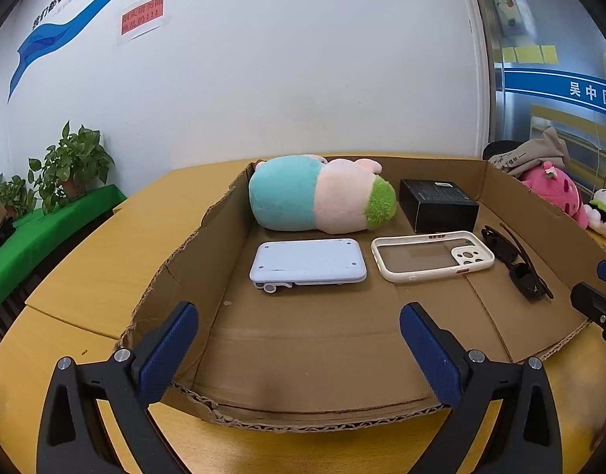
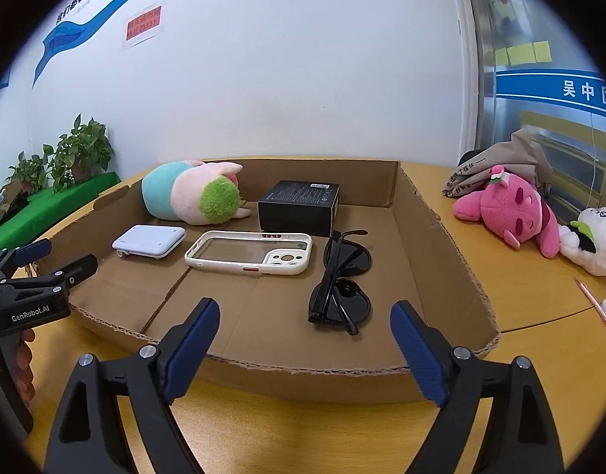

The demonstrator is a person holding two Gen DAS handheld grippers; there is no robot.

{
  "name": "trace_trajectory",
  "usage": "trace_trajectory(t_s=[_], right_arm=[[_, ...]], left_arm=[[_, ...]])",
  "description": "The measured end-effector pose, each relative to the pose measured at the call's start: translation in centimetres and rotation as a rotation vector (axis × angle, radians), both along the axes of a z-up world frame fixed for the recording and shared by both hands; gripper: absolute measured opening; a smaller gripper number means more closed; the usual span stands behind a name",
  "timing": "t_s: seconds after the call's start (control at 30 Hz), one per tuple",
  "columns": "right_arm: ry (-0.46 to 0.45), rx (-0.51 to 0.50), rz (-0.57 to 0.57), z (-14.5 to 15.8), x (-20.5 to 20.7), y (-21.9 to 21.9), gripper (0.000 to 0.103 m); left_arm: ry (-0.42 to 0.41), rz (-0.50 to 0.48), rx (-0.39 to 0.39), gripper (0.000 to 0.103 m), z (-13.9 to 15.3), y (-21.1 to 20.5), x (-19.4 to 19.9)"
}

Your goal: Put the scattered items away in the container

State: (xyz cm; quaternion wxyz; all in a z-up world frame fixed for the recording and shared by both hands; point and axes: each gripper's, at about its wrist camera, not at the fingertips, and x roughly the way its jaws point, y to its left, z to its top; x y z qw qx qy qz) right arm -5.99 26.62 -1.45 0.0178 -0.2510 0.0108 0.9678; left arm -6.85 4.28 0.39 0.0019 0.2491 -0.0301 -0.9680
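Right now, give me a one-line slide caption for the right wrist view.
Right gripper open before a cardboard tray holding sunglasses, phone case, black box and plush toy.

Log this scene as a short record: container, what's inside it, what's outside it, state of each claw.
container: open cardboard tray on a wooden table
inside: pastel plush toy, black box, white flat device, white phone case, black sunglasses
outside, right of tray: pink plush, white plush, grey cloth bag
left claw: open, empty, at the tray's near edge
right claw: open, empty, near the sunglasses
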Motion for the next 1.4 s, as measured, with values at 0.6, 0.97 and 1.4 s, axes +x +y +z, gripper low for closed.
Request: trace_trajectory(t_s=[0.6,0.97,1.4], right_arm=[[-0.005,-0.003,0.004,-0.1,-0.2,0.0,0.092],[-0.005,-0.003,0.004,-0.1,-0.2,0.0,0.092],[-0.005,-0.003,0.004,-0.1,-0.2,0.0,0.092]], left_arm=[[-0.076,-0.062,0.112,0.103,-0.7,-0.9,-1.5],[-0.078,-0.062,0.114,0.103,-0.7,-0.8,-1.4],[-0.079,-0.058,0.116,0.103,-0.7,-0.9,-1.5]])
